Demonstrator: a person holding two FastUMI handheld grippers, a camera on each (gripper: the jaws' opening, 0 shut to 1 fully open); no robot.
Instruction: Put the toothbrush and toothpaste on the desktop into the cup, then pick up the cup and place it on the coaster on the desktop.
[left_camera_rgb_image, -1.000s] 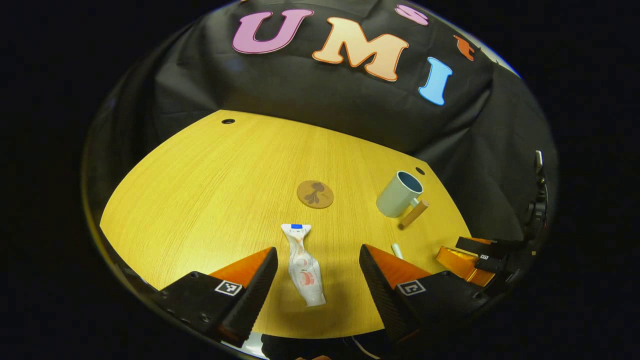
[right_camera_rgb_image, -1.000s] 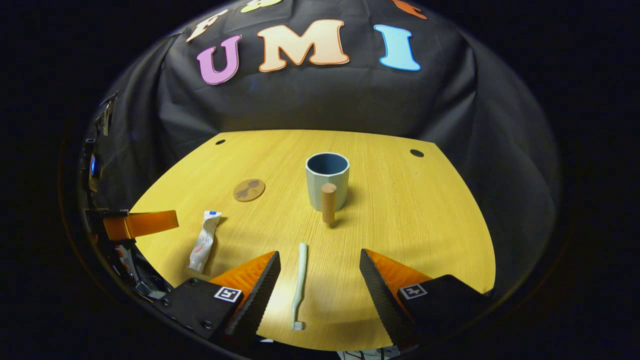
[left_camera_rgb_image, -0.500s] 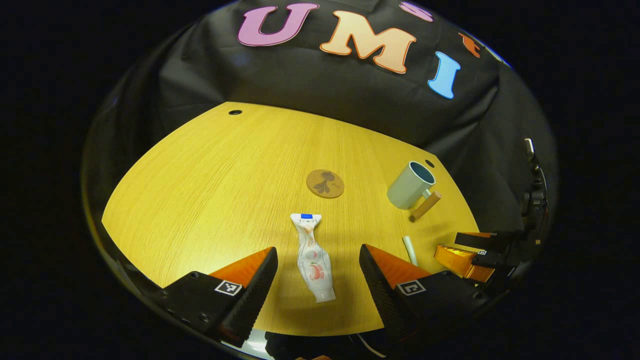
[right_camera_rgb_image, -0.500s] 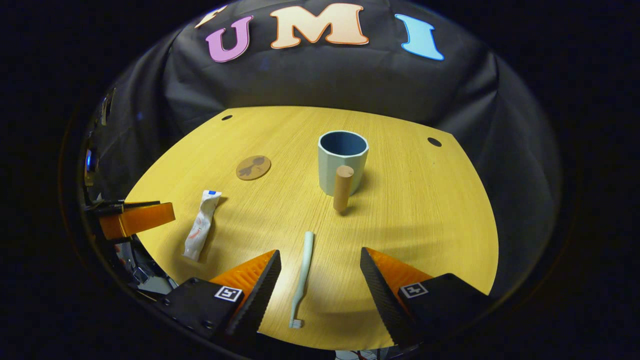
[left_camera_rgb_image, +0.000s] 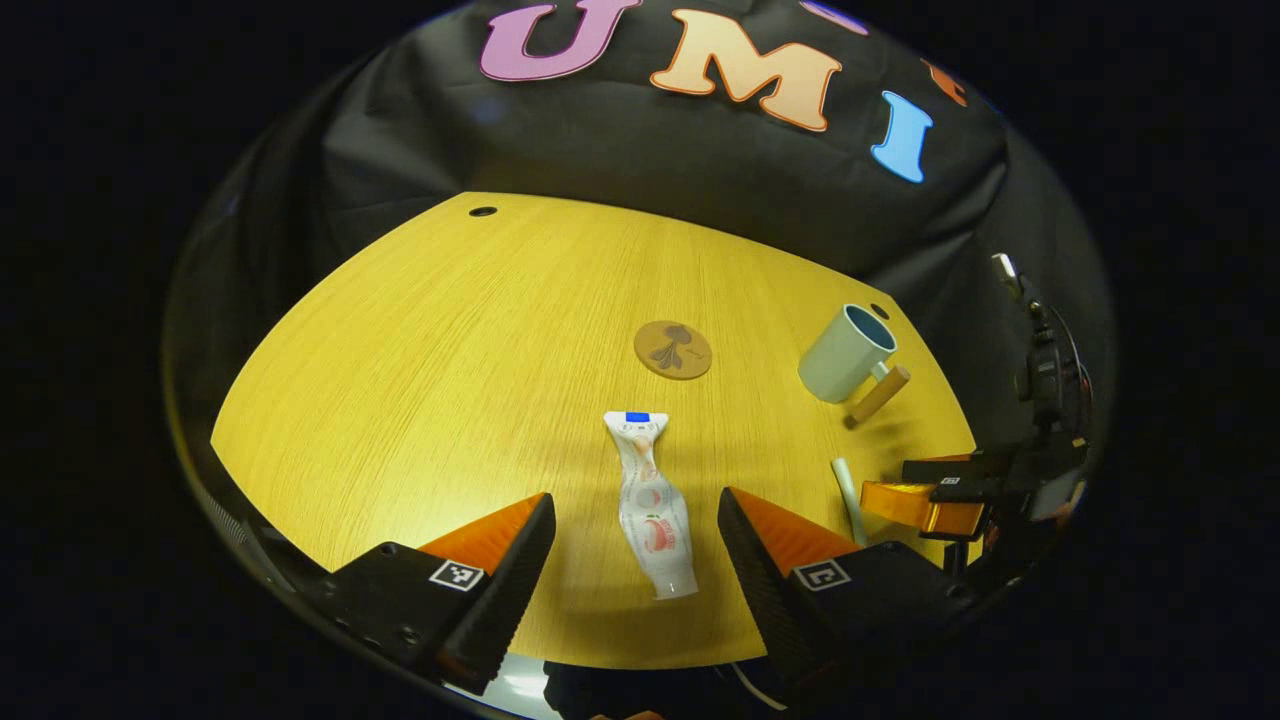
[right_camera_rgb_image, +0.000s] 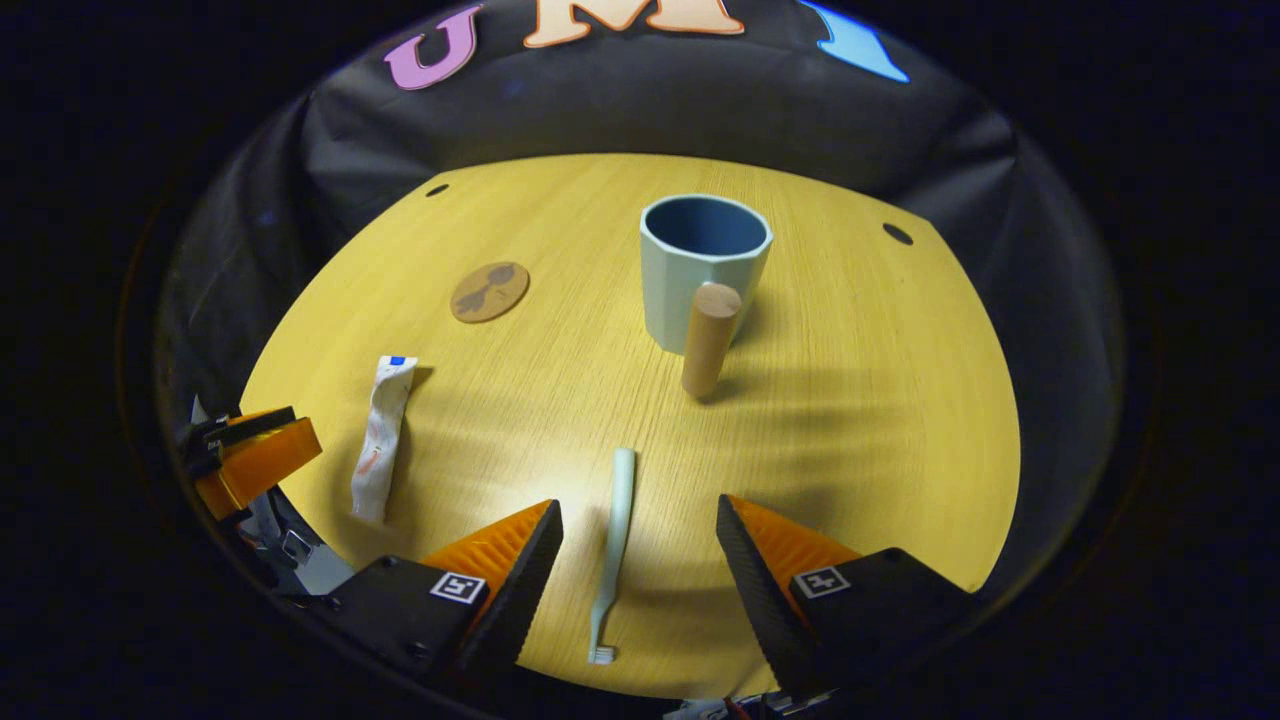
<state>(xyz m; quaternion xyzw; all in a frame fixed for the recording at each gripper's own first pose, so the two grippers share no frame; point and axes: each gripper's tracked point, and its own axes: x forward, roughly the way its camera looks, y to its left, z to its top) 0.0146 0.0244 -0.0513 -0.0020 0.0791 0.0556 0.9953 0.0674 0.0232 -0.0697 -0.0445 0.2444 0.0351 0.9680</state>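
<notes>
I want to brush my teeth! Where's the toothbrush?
In the right gripper view, the toothbrush lies flat on the desk between the open jaws, bristles nearest the camera, below the cup.

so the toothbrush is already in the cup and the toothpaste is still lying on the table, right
Not quite. The toothbrush is not in the cup; it lies flat on the table, as the right gripper view shows. The toothpaste does lie on the table.

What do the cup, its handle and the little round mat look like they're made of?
The cup looks like matte glazed ceramic: pale faceted walls, darker blue inside, no shine. Its handle seems plain wood, a tan cylinder with a dull surface. The coaster looks like cork or wood: flat brown disc with a darker printed figure; which one isn't clear.
</notes>
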